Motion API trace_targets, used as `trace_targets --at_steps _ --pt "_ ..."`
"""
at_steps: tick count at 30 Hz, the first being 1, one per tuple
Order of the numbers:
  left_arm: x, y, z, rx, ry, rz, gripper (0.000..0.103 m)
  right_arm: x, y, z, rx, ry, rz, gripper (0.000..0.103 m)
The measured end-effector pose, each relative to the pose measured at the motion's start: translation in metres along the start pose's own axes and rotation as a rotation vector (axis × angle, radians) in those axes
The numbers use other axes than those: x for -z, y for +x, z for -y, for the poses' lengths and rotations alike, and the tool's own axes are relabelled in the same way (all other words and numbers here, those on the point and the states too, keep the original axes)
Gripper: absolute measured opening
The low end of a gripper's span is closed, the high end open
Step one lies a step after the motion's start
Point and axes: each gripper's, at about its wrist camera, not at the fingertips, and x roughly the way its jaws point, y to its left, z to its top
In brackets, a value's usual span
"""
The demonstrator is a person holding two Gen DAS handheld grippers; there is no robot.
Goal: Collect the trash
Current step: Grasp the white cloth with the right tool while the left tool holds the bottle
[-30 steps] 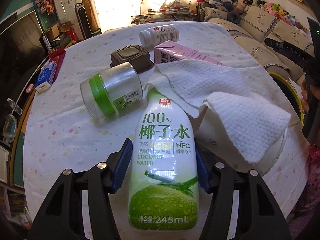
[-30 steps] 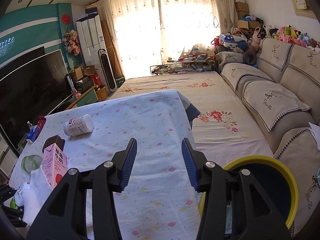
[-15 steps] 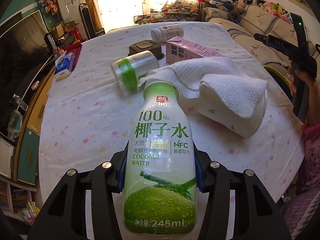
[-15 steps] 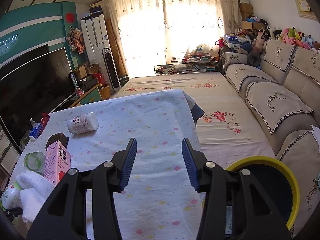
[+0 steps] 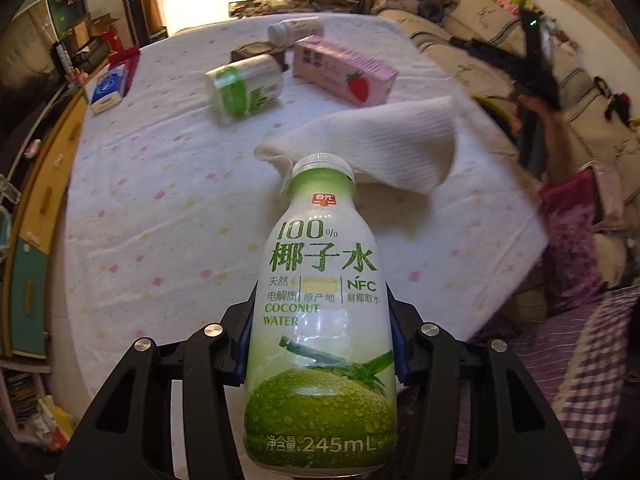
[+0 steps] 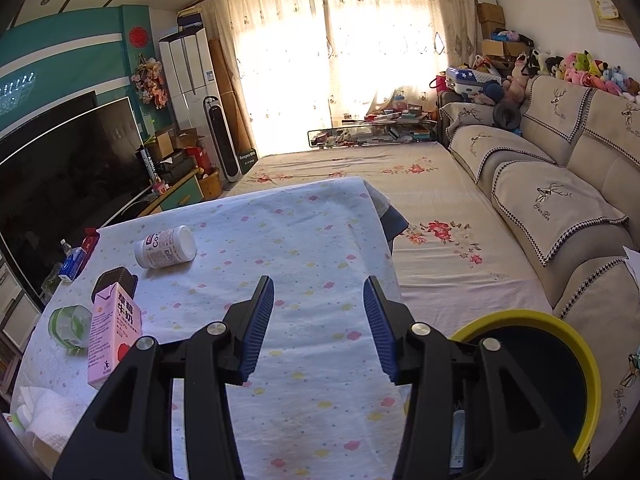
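We look along the left gripper [image 5: 320, 344], whose blue pads pinch a coconut water bottle [image 5: 320, 320] by its lower body. The bottle is white and green with a white cap, held clear above the table [image 5: 160, 200], its cap pointing away from us.

The table wears a white cloth dotted with pink and yellow. Just beyond the bottle's cap lies a white towel [image 5: 380, 148], folded over and lifted at one edge. Farther off, a pink strawberry milk carton [image 5: 344, 72] lies on its side; to its left lies a clear jar with a green band [image 5: 244, 84], also on its side. Behind those two sit a dark brown box [image 5: 248, 54] and a small white bottle [image 5: 294, 30], tipped over. At the far left edge lies a blue and white pack [image 5: 106, 88].

On the right, blurred, a hand [image 5: 548, 128] holds the other tool above a pink sleeve.

From the right gripper [image 6: 320, 320] we see its blue pads spread apart with nothing between them — it hovers over the table's near right part. Low on the right, beside the table, stands a dark bin with a yellow rim [image 6: 588, 356]. A sofa lines the right wall.
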Motion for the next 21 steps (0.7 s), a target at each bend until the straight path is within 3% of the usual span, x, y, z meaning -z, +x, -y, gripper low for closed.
trace_targets --at_steps 3,11,21 --pt "-0.015 -0.025 0.014 0.088 0.005 0.079 0.051 -0.001 0.001 0.0 -0.001 -0.007 -0.004 0.045" --pt "-0.082 -0.083 0.025 0.229 -0.008 0.244 0.051 -0.002 -0.001 0.008 0.002 0.01 0.006 0.045" --pt "-0.15 -0.114 0.044 0.163 0.046 0.358 0.051 -0.002 -0.005 0.004 -0.04 -0.01 0.011 0.045"
